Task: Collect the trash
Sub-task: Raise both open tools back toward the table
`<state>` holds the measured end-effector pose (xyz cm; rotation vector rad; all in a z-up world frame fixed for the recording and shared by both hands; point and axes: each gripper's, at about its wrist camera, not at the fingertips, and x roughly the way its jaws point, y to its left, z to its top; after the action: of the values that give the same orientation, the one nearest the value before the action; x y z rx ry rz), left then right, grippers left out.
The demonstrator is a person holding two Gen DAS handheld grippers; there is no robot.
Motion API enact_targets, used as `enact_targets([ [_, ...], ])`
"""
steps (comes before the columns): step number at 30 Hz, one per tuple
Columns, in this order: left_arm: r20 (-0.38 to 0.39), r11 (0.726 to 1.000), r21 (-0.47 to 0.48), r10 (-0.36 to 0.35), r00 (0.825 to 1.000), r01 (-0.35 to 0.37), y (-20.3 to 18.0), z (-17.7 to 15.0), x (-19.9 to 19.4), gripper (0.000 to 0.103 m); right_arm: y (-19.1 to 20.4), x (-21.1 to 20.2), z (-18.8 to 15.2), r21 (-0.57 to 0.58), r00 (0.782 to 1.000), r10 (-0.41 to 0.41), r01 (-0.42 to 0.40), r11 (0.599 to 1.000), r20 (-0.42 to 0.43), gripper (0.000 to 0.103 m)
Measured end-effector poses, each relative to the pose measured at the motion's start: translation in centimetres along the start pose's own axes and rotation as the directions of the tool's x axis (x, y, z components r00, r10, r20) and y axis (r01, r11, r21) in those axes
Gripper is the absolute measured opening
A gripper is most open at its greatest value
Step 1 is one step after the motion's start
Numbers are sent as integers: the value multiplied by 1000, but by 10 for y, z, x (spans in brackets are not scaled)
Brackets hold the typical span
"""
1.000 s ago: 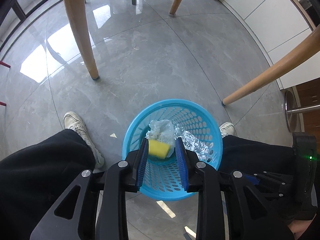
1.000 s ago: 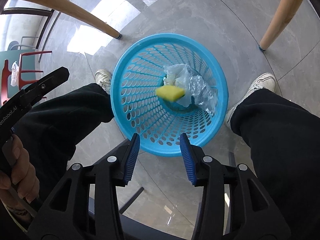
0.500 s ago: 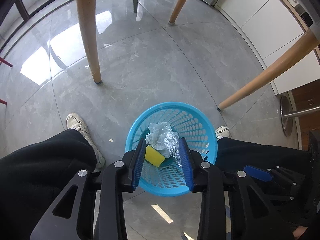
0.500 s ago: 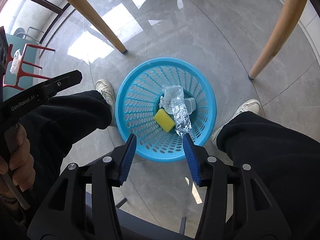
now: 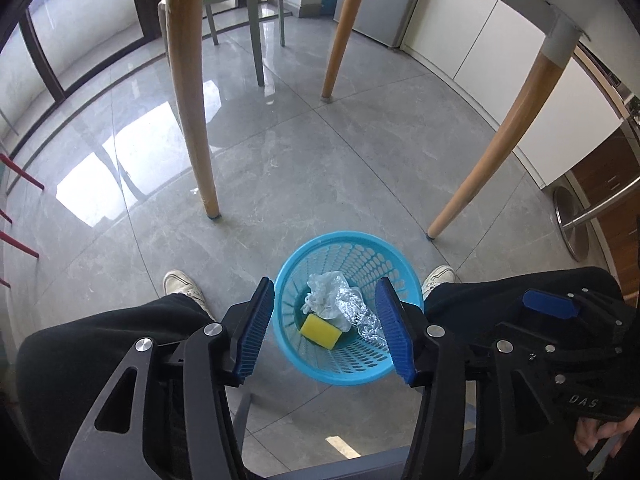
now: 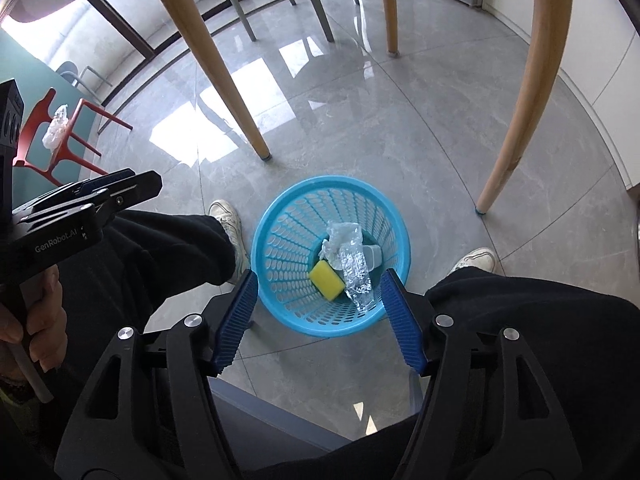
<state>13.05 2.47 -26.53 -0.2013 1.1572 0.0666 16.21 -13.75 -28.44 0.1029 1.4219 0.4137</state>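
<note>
We hold both grippers high above the blue perforated wastebasket (image 5: pixel 347 308), which stands on the grey tiled floor (image 5: pixel 280 168) between our two feet. The left gripper (image 5: pixel 325 330) has its fingers spread wide with nothing between them, and the right gripper (image 6: pixel 320 322) is likewise parted and empty. The collected trash lies at the bottom of the basket: a yellow sponge (image 6: pixel 327 275), a crumpled white plastic wrapper (image 6: pixel 340 238), a strip of silvery foil (image 6: pixel 357 276) and what may be a small white box (image 6: pixel 372 256), though it is half hidden under the foil.

Everything in the basket sits straight ahead of and well below both pairs of fingers, so neither hand is clearly nearer. The sponge's long axis runs diagonally across the basket floor. We judge the drop into the basket done. On a red chair (image 6: pixel 64 148) far off to our left, another crumpled clear wrapper (image 6: pixel 55 131) rests on the seat; if it counts as trash, the left hand lies on that side and would reach it more easily.
</note>
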Motion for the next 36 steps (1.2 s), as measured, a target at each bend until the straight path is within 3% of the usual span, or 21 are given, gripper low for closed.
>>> enact_targets([
  [8, 89, 998, 59, -9, 996, 3, -6, -8, -51, 55, 3, -68, -8, -20, 992, 12, -9, 1000, 126, 69],
  [18, 219, 995, 102, -32, 975, 10, -7, -10, -117, 61, 18, -145, -5, -67, 962, 27, -9, 998, 272, 75],
  [23, 286, 994, 110, -40, 957, 8, -6, -8, -146, 62, 24, -182, 2, -88, 938, 39, -9, 996, 344, 77],
  [29, 393, 992, 124, -33, 919, -17, -6, 6, -183, 66, 21, -219, 18, -83, 904, 31, 5, 997, 425, 80],
  [36, 433, 986, 165, -54, 900, -20, -16, 33, -199, 71, 6, -243, 50, -65, 876, 25, 7, 998, 482, 80],
])
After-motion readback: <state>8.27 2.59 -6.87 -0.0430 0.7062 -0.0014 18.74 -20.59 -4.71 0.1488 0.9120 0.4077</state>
